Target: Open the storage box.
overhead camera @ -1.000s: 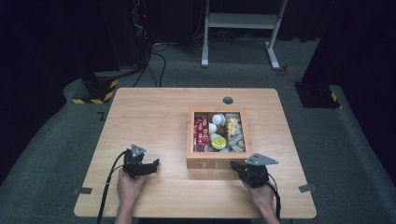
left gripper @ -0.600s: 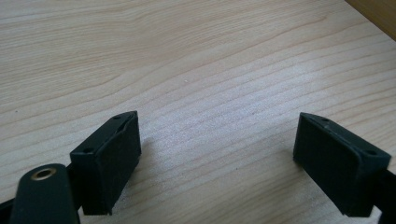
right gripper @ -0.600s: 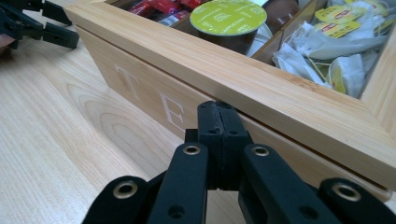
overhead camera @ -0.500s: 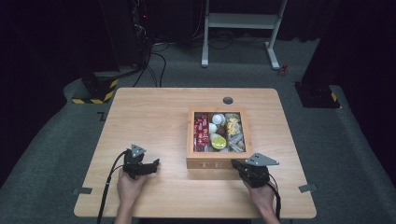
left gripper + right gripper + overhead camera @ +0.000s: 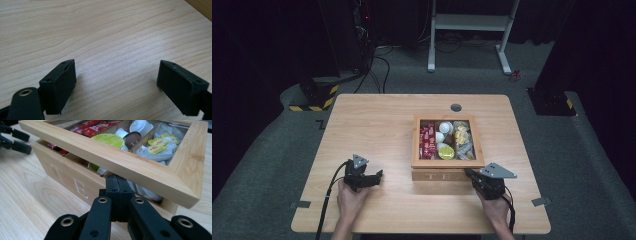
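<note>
Nearest the person, both hands sit at the table's (image 5: 377, 120) front edge, one claw each. Left claw (image 5: 374, 178) rests low on bare wood, jaws spread wide w/ nothing between them; in the left gripper view its two black pads (image 5: 60, 86) stand well apart over plain grain. Prob. parked there, out of the way, while the other hand does the work.

Right claw (image 5: 468, 173) is pinched fully shut, tips together, no item held. In the right gripper view the closed tip (image 5: 118, 186) sits pushed into the gap just under the lid's (image 5: 130, 162) front rail, at the right end of the box front. Shut jaws make a thin wedge, which looks like the reason for holding them that way: to get under the lid and lift it.

Just beyond the right claw is the wooden tea box (image 5: 432, 175), touching or nearly touching the tip, w/ "TE" lettering (image 5: 70, 181) on its front face. Lid frame is tilted up slightly off the box body, so approx. cracked open, not yet swung back. Through the window: red sachets (image 5: 427, 141), white creamer cups (image 5: 443, 131), a green-topped pod (image 5: 445, 152), yellow-tagged tea bags (image 5: 462, 136), in separate compartments.

Farther back, a cable hole (image 5: 456, 107) in the table, then a white stand (image 5: 472, 25) on the floor.
</note>
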Motion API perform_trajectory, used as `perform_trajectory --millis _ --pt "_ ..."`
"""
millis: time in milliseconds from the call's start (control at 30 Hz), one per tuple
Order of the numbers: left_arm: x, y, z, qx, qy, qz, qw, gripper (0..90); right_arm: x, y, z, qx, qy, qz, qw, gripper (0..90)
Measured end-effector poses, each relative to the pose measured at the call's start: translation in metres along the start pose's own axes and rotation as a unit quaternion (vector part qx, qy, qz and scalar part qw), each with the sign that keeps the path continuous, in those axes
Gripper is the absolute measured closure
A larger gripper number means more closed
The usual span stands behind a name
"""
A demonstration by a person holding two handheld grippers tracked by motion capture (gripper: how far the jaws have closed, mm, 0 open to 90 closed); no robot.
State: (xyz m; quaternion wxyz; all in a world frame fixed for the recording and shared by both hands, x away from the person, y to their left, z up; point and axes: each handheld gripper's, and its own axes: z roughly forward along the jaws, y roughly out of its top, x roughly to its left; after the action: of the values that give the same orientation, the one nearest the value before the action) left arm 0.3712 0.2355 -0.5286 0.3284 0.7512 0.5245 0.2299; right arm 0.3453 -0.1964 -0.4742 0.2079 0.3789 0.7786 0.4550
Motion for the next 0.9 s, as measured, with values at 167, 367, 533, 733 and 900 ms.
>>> perform_trajectory --millis 167,367,533,733,900 --pt "-0.002 0.000 0.000 -0.001 0.003 -0.005 1.0000 16.6 -0.003 0.006 -0.001 0.005 -0.006 -0.009 0.9999 90.0" --pt "-0.001 0.000 -0.001 -0.001 -0.004 0.006 1.0000 16.8 -0.008 0.017 -0.005 -0.006 -0.005 -0.010 0.9999 90.0" --pt "-0.002 -0.001 -0.003 -0.006 -0.020 0.002 0.9998 20.9 -0.010 0.020 -0.005 -0.003 -0.008 -0.014 0.9999 90.0" --pt "-0.008 0.002 -0.009 -0.020 -0.061 0.000 0.9980 24.9 -0.012 0.027 -0.007 -0.004 -0.007 -0.013 0.9999 90.0" --pt "-0.017 0.006 -0.013 -0.032 -0.090 0.000 0.9954 26.5 -0.015 0.032 -0.008 -0.006 -0.003 -0.010 0.9999 90.0"
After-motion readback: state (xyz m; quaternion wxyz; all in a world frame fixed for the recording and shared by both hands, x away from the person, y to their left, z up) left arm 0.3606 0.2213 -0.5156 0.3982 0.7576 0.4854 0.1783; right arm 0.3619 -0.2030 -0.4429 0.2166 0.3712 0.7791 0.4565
